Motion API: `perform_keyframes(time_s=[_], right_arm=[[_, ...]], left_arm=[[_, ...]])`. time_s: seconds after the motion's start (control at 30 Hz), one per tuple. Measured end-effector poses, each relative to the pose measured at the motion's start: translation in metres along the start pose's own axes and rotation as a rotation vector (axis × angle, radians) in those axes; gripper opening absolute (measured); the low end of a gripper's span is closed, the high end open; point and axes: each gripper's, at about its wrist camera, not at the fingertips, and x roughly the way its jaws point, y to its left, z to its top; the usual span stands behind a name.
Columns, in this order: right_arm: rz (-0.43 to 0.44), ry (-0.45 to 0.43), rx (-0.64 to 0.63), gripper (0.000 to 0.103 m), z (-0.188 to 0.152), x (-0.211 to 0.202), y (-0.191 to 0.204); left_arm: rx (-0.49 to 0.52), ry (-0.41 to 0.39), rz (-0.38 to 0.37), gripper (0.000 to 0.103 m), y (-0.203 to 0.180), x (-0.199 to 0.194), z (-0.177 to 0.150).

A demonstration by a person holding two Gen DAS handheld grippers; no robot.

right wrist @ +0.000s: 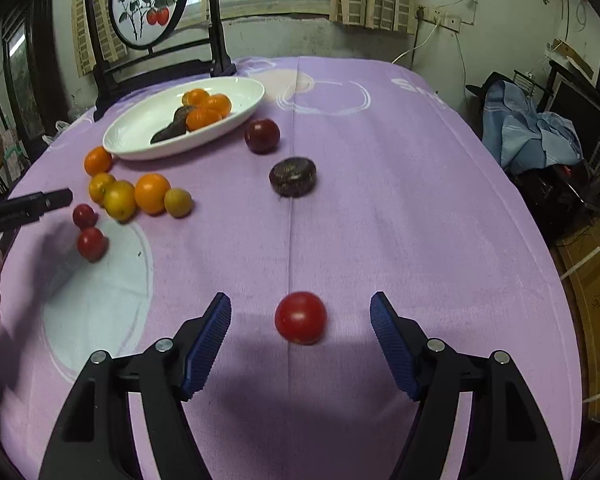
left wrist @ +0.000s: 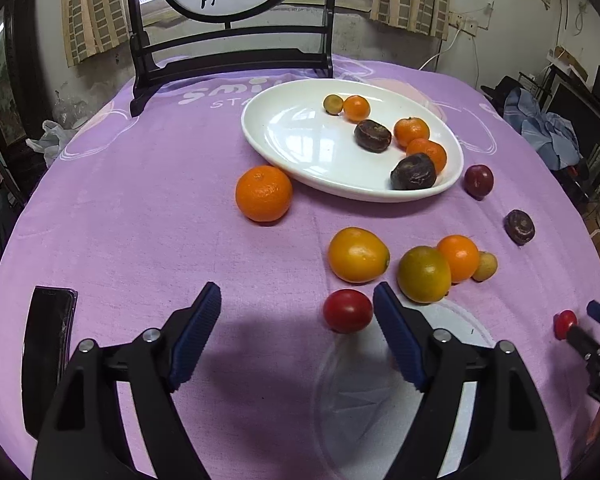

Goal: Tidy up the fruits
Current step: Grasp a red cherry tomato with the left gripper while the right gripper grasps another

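My left gripper (left wrist: 298, 294) stands open low over the purple cloth. A red tomato (left wrist: 347, 310) lies between its jaws, close to the right finger but apart from it. My right gripper (right wrist: 300, 302) is open too, with another red tomato (right wrist: 301, 317) lying loose midway between its fingers. A white oval plate (left wrist: 300, 132) holds small oranges and dark brown fruits. A large orange (left wrist: 263, 193) lies loose beside the plate. Further out are a cluster of yellow-orange citrus (left wrist: 358, 255), a dark red plum (left wrist: 479, 181) and a brown fruit (left wrist: 520, 227).
A black phone (left wrist: 48, 344) lies at the near left edge of the table. A dark wooden screen stand (left wrist: 232, 60) rises behind the plate. The plate (right wrist: 140, 132) sits far left in the right wrist view. Cartons (right wrist: 596, 300) and clutter stand past the table's right edge.
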Motion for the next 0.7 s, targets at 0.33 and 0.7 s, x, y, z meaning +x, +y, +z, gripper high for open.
perform_keyframes(time_s=[0.33, 0.7], right_arm=[[0.008, 0.04, 0.048, 0.029, -0.006, 0.017, 0.0], [0.18, -0.048, -0.052, 0.029, 0.04, -0.006, 0.064]], left_arm=[[0.003, 0.015, -0.028, 0.08, -0.003, 0.0, -0.005], [0.145, 0.02, -0.044, 0.08, -0.046, -0.003, -0.026]])
